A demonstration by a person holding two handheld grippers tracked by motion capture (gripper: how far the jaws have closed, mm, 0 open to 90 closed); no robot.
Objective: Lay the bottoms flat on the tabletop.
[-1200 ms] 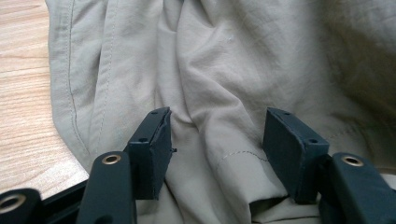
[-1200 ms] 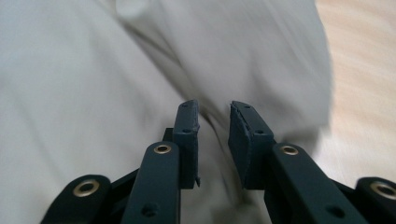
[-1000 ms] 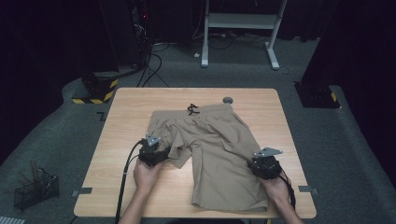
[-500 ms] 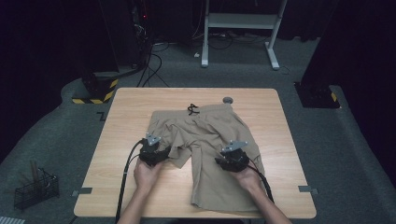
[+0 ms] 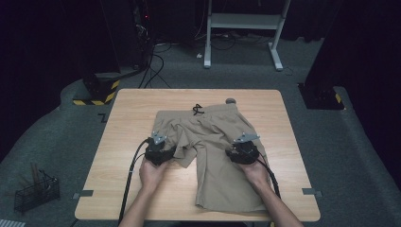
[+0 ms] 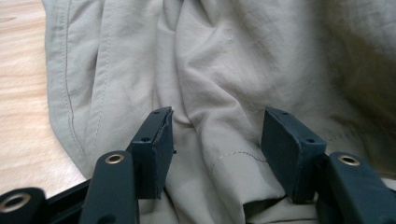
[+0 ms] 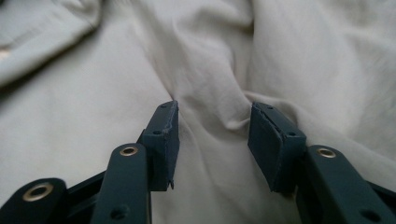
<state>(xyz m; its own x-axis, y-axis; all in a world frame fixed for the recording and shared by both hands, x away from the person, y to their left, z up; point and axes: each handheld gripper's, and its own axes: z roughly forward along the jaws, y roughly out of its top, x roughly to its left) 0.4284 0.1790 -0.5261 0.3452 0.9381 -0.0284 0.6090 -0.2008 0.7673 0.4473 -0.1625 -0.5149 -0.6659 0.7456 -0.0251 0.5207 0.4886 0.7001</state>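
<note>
Khaki shorts (image 5: 213, 127) lie flat on the wooden table (image 5: 127, 109), waistband and dark drawstring (image 5: 197, 110) at the far side. My left gripper (image 5: 161, 144) rests at the hem of the shorts' left leg. In the left gripper view that same left gripper (image 6: 215, 126) is open, with a raised fold of cloth (image 6: 210, 93) between the pads. My right gripper (image 5: 243, 144) sits on the right leg, near its upper middle. Seen close, the right gripper (image 7: 215, 116) has just been opening, and a ridge of fabric (image 7: 215, 84) stands in the gap.
A small grey round thing (image 5: 230, 100) lies by the waistband near the table's far edge. On the floor are a wire basket (image 5: 35, 191) at the left, a black-and-yellow base (image 5: 97, 90), cables, and a white desk frame (image 5: 241, 28) behind.
My right gripper has moved left from the outer edge of the right leg onto the leg's middle. Its jaws stand wider. The left gripper has stayed put.
</note>
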